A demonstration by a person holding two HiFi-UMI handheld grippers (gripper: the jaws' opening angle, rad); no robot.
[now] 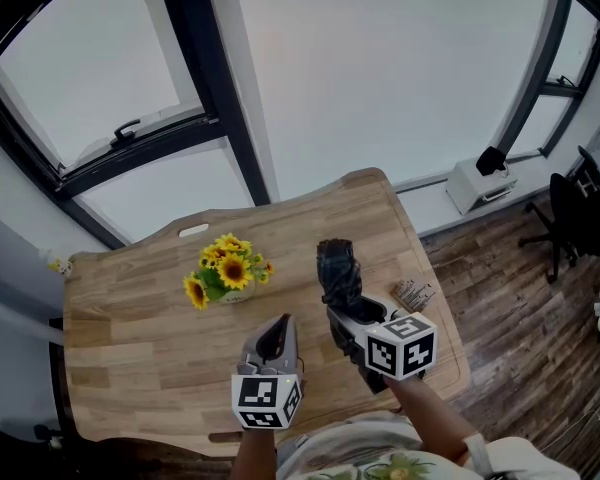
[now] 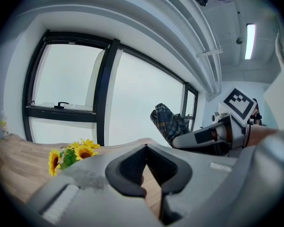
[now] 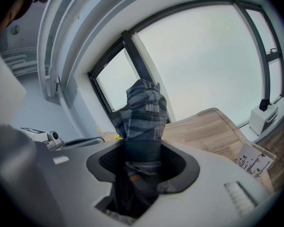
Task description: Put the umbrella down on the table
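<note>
A folded dark plaid umbrella (image 1: 338, 268) sticks up and away from my right gripper (image 1: 348, 313), which is shut on its lower part above the right half of the wooden table (image 1: 130, 318). In the right gripper view the umbrella (image 3: 143, 112) fills the gap between the jaws of the right gripper (image 3: 142, 155). The left gripper view shows the umbrella (image 2: 169, 122) held off the table by the right gripper (image 2: 213, 134). My left gripper (image 1: 278, 328) hovers to the left of it near the table's front edge; the left gripper (image 2: 145, 148) has its tips together and holds nothing.
A small vase of sunflowers (image 1: 228, 271) stands mid-table, left of the umbrella, also visible as sunflowers (image 2: 68, 156). A printed card (image 1: 414, 294) lies near the right edge. Large windows stand behind the table. A white box (image 1: 480, 180) and an office chair (image 1: 580, 218) are on the floor at right.
</note>
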